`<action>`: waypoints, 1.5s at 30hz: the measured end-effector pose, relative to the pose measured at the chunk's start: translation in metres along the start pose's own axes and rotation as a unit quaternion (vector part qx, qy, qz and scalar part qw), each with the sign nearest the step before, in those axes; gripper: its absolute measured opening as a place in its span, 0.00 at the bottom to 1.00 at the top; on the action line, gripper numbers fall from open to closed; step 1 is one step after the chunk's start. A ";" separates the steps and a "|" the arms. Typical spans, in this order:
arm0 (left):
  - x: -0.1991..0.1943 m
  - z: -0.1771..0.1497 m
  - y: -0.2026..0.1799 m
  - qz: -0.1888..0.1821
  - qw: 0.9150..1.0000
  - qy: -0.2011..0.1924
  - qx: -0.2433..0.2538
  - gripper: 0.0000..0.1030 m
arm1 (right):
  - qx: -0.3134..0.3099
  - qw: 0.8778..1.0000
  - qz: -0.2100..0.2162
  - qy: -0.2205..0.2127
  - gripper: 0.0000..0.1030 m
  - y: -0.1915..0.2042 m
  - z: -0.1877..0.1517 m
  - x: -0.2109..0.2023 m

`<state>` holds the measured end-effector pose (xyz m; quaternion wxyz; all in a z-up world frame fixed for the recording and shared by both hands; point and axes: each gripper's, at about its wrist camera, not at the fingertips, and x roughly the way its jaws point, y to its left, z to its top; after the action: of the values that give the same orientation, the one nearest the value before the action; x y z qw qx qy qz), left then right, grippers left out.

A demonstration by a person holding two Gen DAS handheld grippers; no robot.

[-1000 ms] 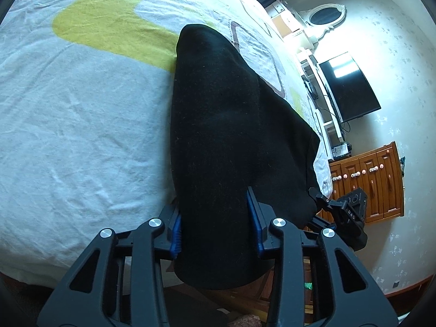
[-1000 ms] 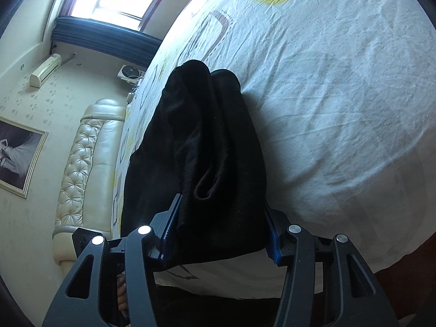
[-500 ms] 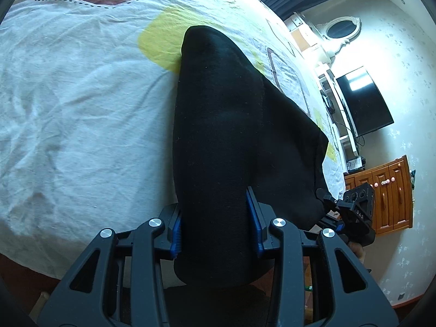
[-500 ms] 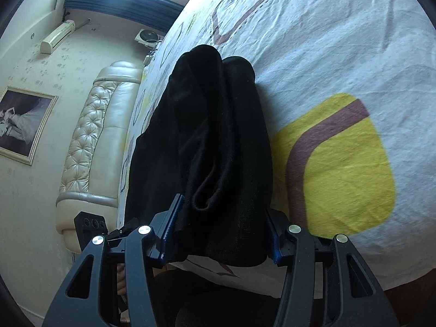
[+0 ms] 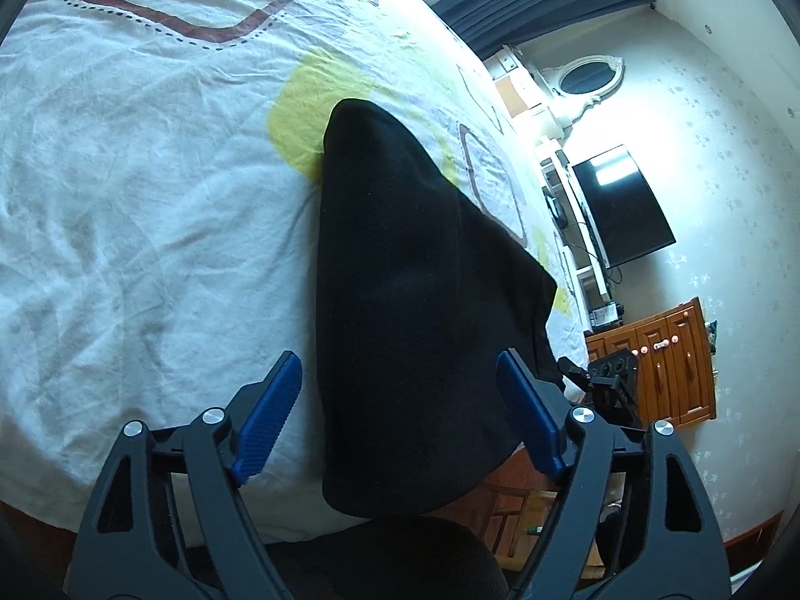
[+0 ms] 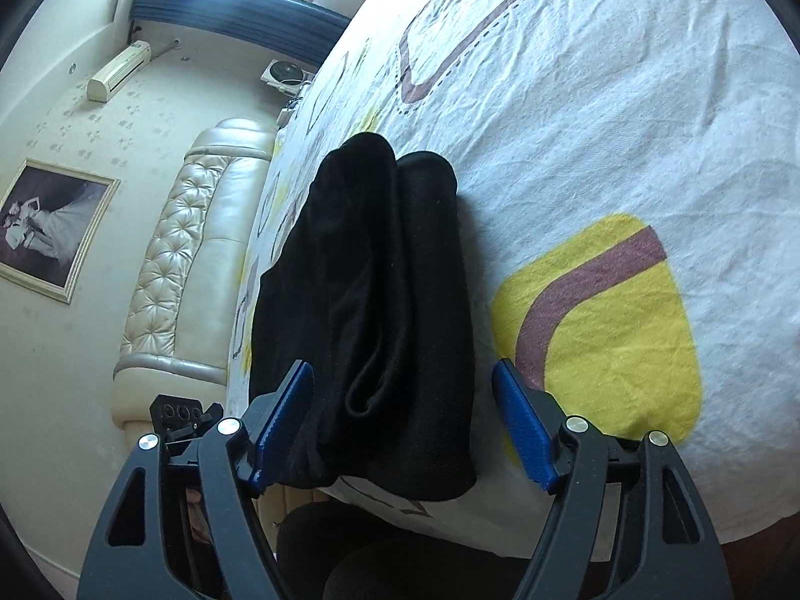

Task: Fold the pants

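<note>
- Pants (image 5: 410, 300) are freed within the last half second: both tongs were clamped on the black cloth, and now both stand spread, which I judge means this fold has been laid down and let go.
- Left gripper (image 5: 400, 415): jaws wide apart, blue pads clear of the cloth on either side, the near end of the pants lying between them.
- Right gripper (image 6: 402, 425): jaws equally wide; the left pad sits just beside or brushing the cloth, the right pad well clear.
- The pants lie as a long folded bundle on the bed sheet (image 5: 125, 200), the near end hanging over the bed's edge.
- The fold looks loose, with layers showing in the right wrist view.
</note>
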<state>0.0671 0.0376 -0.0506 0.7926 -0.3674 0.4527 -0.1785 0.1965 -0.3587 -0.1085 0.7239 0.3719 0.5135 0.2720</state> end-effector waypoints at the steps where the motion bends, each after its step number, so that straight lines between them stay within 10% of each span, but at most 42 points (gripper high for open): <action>1: 0.004 0.004 -0.001 -0.007 1.000 0.002 -0.001 0.78 | 0.006 1.000 0.007 0.000 0.72 -0.002 0.004 0.003; 12: 0.060 0.025 0.016 0.002 0.999 0.023 -0.035 0.82 | -0.024 0.999 0.023 0.006 0.75 0.010 0.031 0.038; 15: 0.064 0.022 0.005 0.041 0.999 0.024 0.014 0.59 | -0.049 0.999 0.012 0.014 0.71 0.014 0.030 0.040; 17: 0.064 0.023 0.004 0.049 0.998 0.021 0.021 0.51 | -0.050 0.999 -0.005 0.019 0.53 0.011 0.030 0.041; 23: 0.054 0.025 0.006 0.071 0.997 0.010 0.038 0.37 | -0.050 0.999 -0.008 0.002 0.50 0.011 0.027 0.042; 45: 0.027 0.029 0.022 0.099 0.995 -0.009 0.023 0.40 | -0.064 0.998 0.012 0.020 0.49 0.030 0.025 0.077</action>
<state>0.1053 0.0477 -0.0735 0.8187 -0.3046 0.4751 -0.1062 0.2452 -0.2878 -0.1205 0.7323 0.3255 0.5052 0.3202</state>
